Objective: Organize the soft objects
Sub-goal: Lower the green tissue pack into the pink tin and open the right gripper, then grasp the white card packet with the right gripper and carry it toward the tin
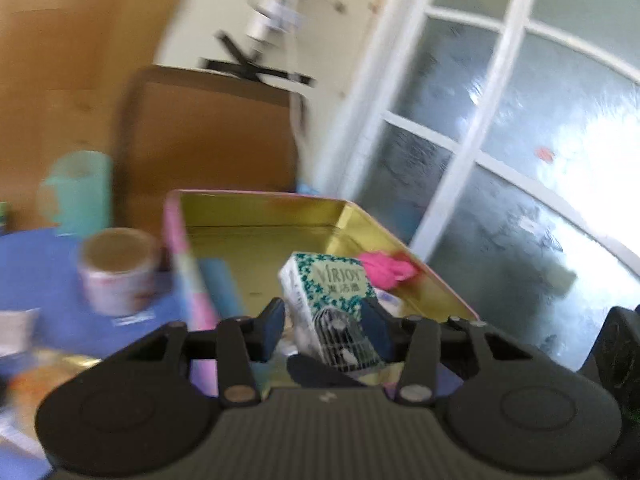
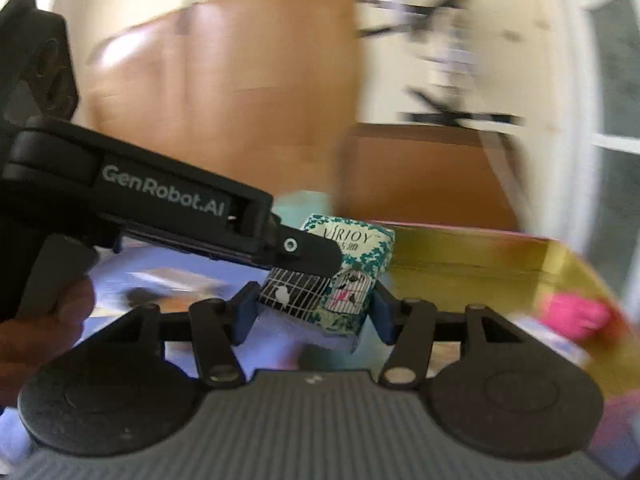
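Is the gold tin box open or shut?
Open. The tin box has no lid on, so its gold inside shows, with a pink cloth lying in it.

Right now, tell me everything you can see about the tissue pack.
The tissue pack is a small soft block in glossy wrap, white with teal floral print, birdcage pictures and the word VIRJOY on top. It is tilted, held in the air in front of the open gold tin. The right gripper brackets its lower sides with blue pads; the left gripper holds it from another side, one finger lying across its face. Whether the pads press is unclear.
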The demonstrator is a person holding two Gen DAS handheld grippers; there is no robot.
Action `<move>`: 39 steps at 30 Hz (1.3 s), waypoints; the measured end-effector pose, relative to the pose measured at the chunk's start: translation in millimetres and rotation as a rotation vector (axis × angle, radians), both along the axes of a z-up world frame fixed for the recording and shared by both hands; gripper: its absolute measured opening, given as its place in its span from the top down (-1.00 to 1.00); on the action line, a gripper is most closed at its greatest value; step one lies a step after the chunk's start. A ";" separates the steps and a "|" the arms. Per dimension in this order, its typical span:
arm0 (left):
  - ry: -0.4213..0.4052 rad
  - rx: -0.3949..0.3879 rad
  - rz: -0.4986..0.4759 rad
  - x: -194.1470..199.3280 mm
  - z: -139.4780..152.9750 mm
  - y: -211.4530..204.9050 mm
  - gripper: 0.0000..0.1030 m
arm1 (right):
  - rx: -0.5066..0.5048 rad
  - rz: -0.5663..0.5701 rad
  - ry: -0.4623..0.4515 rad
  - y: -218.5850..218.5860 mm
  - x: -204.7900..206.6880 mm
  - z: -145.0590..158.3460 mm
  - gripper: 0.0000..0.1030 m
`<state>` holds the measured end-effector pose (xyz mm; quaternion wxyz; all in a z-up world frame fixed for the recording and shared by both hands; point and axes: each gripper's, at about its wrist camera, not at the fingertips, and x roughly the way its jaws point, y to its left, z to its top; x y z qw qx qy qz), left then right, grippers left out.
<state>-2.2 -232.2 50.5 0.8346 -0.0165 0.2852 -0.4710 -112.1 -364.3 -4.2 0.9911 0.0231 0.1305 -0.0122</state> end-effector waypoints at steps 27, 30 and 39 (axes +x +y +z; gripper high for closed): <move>-0.042 0.176 0.314 1.1 -29.1 95.7 0.09 | 0.244 -0.142 -0.057 -16.3 -8.1 6.2 -0.26; -0.053 0.181 0.322 -0.2 -32.0 109.1 0.00 | 0.306 -0.147 -0.013 -21.6 3.0 5.7 -0.27; -0.085 0.069 0.397 3.0 -50.3 197.5 -0.14 | 0.144 0.076 0.010 59.0 24.1 21.3 -0.26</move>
